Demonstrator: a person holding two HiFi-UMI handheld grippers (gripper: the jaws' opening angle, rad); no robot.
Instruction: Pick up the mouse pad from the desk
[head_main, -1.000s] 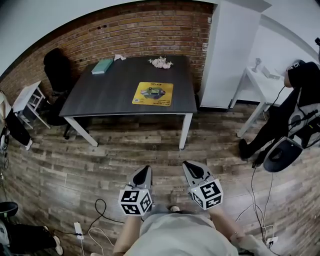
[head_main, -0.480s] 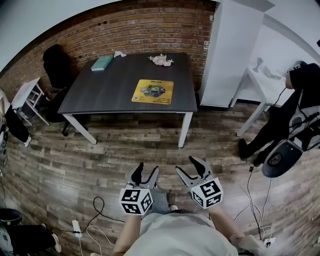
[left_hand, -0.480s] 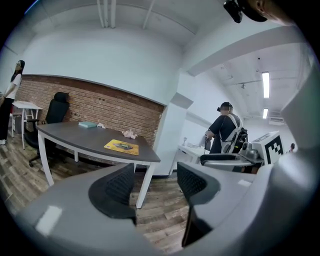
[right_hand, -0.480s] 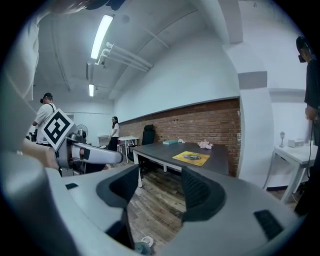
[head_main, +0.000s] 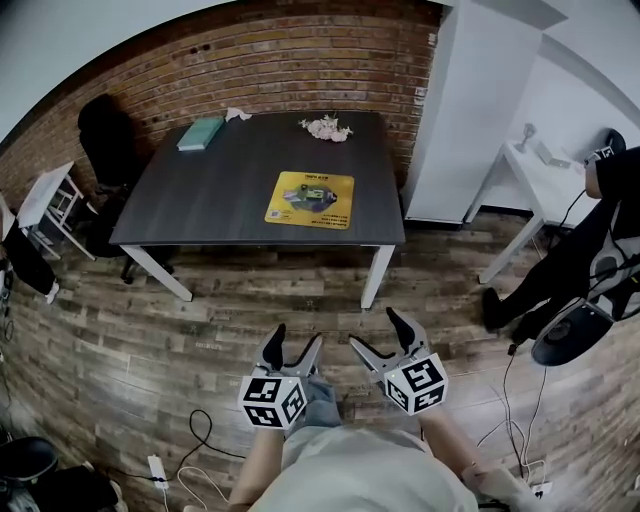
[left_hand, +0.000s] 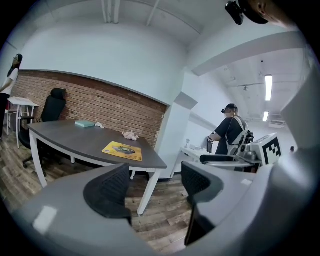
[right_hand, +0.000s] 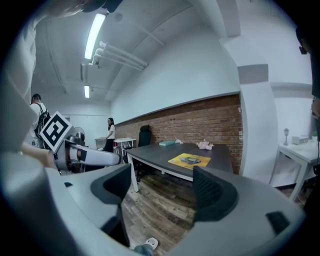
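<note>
A yellow mouse pad (head_main: 311, 199) with a dark picture lies flat on the dark grey desk (head_main: 220, 190), near its front right part. It also shows in the left gripper view as the mouse pad (left_hand: 122, 149) and in the right gripper view as the mouse pad (right_hand: 189, 160). Both grippers hang over the wooden floor well short of the desk. My left gripper (head_main: 292, 345) and my right gripper (head_main: 381, 330) have their jaws opening, with nothing between them.
On the desk's far side lie a teal book (head_main: 202, 132) and a pinkish crumpled thing (head_main: 325, 126). A black office chair (head_main: 100, 140) stands at the left, a white pillar (head_main: 470, 110) and white side table (head_main: 545, 175) at the right. A person in black (head_main: 600, 230) stands there.
Both grippers went from shut to open. The view has moved a little closer to the desk, and both grippers moved forward with it.
</note>
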